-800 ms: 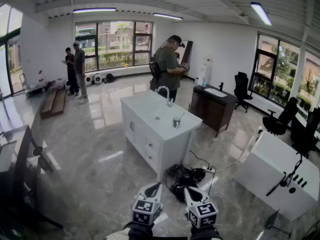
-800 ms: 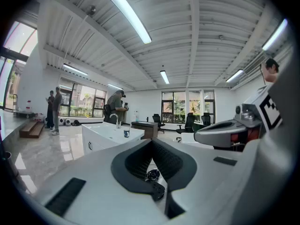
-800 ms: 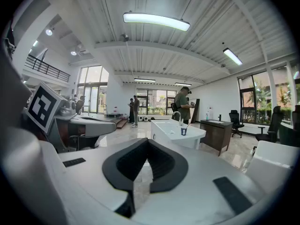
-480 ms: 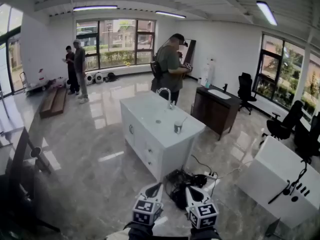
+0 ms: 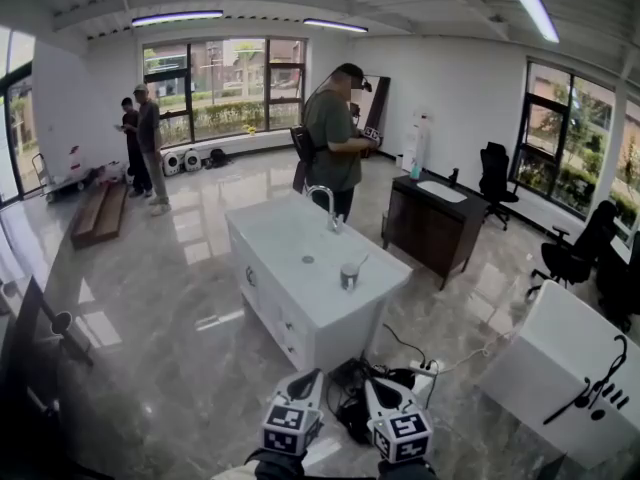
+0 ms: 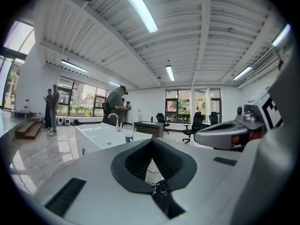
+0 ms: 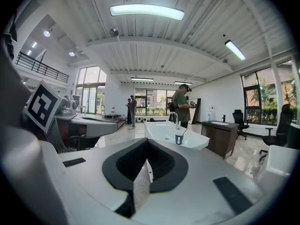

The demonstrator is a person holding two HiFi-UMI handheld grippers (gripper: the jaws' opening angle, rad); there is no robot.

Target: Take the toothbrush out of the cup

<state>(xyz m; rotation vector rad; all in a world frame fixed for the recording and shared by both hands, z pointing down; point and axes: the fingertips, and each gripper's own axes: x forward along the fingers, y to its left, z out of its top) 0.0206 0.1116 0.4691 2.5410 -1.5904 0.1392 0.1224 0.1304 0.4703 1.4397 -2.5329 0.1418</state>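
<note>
A small grey cup stands on the white sink cabinet, near its front right corner, with a toothbrush leaning out of it to the right. Both grippers are low in the head view, far short of the cabinet. My left gripper and right gripper point forward side by side, both shut and empty. In the left gripper view the cup shows small beyond the shut left gripper. The right gripper view has the cup beyond the shut right gripper.
A faucet rises at the cabinet's far end, with a person standing behind it. A black bag and cables lie on the floor before the cabinet. A dark vanity and a white table stand at right. Two people are by the windows.
The cabinet and cup have grown larger and slid lower in the head view, so I have come closer. Both grippers stay shut at the bottom of the view.
</note>
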